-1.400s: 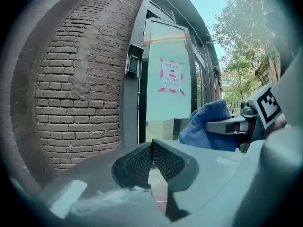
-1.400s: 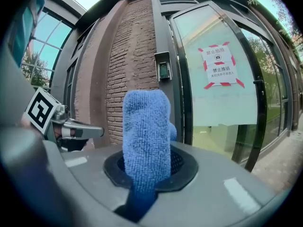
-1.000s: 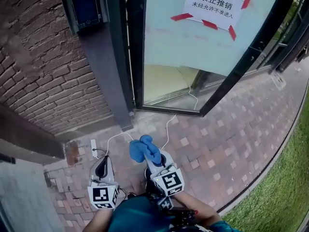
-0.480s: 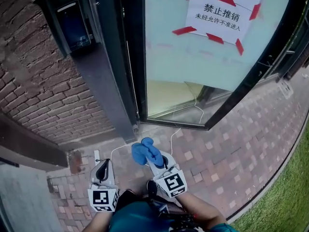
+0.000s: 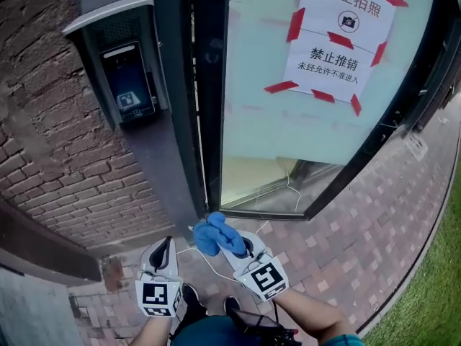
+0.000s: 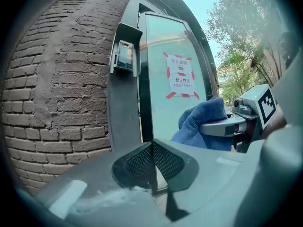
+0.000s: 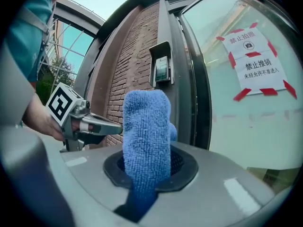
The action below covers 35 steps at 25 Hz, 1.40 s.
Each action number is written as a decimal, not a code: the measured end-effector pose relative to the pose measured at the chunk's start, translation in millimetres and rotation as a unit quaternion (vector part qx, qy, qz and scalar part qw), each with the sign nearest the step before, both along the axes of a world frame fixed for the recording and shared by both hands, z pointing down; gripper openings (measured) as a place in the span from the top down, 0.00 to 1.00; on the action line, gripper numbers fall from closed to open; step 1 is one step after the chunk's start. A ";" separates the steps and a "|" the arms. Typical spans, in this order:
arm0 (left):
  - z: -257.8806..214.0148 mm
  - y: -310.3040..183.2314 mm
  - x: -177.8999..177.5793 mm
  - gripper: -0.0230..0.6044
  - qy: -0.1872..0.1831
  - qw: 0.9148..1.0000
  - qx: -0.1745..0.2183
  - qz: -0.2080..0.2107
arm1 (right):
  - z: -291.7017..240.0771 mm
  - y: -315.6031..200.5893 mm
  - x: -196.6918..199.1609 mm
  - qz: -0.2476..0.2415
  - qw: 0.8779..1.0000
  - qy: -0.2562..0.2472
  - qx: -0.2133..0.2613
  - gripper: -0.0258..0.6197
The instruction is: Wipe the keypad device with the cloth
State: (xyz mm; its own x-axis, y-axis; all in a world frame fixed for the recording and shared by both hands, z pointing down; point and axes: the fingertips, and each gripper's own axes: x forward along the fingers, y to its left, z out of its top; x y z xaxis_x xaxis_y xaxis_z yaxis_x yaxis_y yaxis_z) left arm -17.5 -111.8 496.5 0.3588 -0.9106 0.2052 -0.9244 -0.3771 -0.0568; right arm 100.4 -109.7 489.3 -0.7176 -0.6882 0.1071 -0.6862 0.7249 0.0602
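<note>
Blue cloth bunched upright, keypad device wall-mounted above

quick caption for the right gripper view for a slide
Right gripper shut on a blue cloth, facing the wall-mounted keypad device beside a glass door.

The air from the left gripper and the right gripper, both low down, up to the keypad device is open, and nothing crosses it. A grey hood overhangs the device and walls its sides, leaving only the front free. The dark door frame stands just beside it on the right, and the brick wall on the left.
</note>
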 end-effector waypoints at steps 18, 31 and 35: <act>-140.7 -102.1 -63.4 0.98 0.041 0.985 0.119 0.119 | -197.8 -110.8 -36.1 0.110 0.982 -0.017 0.151 0.88; -191.9 -108.7 -41.4 0.98 0.022 0.979 0.170 0.111 | -300.5 -166.9 -53.1 0.079 0.964 0.013 0.252 0.88; -194.2 -108.4 -41.5 0.98 0.019 0.981 0.172 0.092 | -339.1 -171.3 -58.3 0.061 0.958 -0.011 0.279 0.88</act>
